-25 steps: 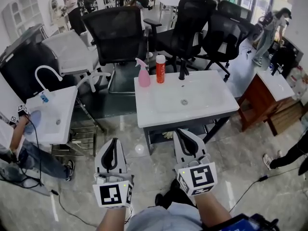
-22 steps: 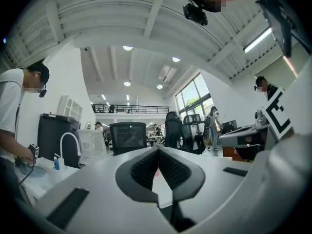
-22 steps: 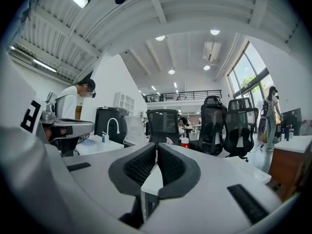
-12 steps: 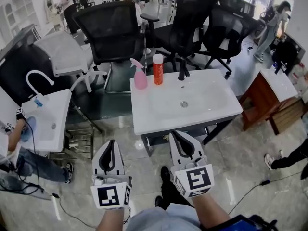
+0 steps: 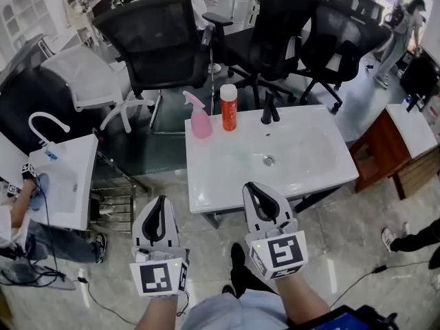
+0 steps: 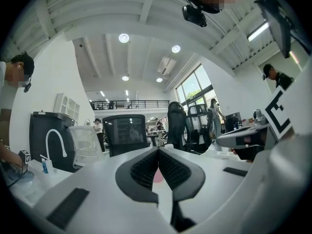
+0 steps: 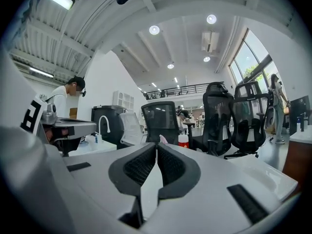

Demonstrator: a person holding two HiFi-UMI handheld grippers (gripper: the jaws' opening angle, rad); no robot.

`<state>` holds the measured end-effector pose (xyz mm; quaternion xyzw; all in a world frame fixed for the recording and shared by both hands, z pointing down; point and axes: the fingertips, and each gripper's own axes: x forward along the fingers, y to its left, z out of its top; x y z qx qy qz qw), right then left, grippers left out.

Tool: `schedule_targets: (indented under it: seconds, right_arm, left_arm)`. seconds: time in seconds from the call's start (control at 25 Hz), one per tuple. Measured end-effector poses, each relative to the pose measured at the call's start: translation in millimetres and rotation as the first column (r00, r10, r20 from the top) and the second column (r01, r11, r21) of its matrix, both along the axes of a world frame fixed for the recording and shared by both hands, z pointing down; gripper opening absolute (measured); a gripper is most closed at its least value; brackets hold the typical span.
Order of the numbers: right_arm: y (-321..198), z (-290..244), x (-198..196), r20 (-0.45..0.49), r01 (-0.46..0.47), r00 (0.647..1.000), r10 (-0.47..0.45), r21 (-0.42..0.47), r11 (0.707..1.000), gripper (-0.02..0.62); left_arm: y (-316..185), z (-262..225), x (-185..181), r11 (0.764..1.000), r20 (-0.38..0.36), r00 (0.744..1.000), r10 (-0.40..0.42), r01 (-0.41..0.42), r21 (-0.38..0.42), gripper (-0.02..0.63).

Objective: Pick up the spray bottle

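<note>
Claws both pinched shut, nothing between: left gripper (image 5: 161, 199) and right gripper (image 5: 249, 186) side by side, near the front edge of the white sink counter (image 5: 206, 167). Farther off, at the counter's back left corner, pink spray bottle (image 5: 200, 119) upright, just beside a red can (image 5: 228, 108); black faucet (image 5: 269, 108) further right.

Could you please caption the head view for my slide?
Shut left tool and shut right tool face a pink spray bottle.

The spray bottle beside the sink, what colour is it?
The spray bottle is pink all over, trigger included; the head view shows it best.
</note>
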<state>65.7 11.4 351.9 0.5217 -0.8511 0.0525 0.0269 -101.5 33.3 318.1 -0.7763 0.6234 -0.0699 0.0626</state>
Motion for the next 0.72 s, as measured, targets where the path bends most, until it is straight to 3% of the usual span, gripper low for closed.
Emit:
schedule_targets:
  seconds: [0.72]
  right_arm:
    - [-122, -42, 0, 0.025, 0.127, 0.991, -0.130, 0.095, 0.987, 0.026]
  left_arm:
    - [-95, -41, 15, 0.991, 0.042, 0.994, -0.102, 0.098, 0.088, 0.015]
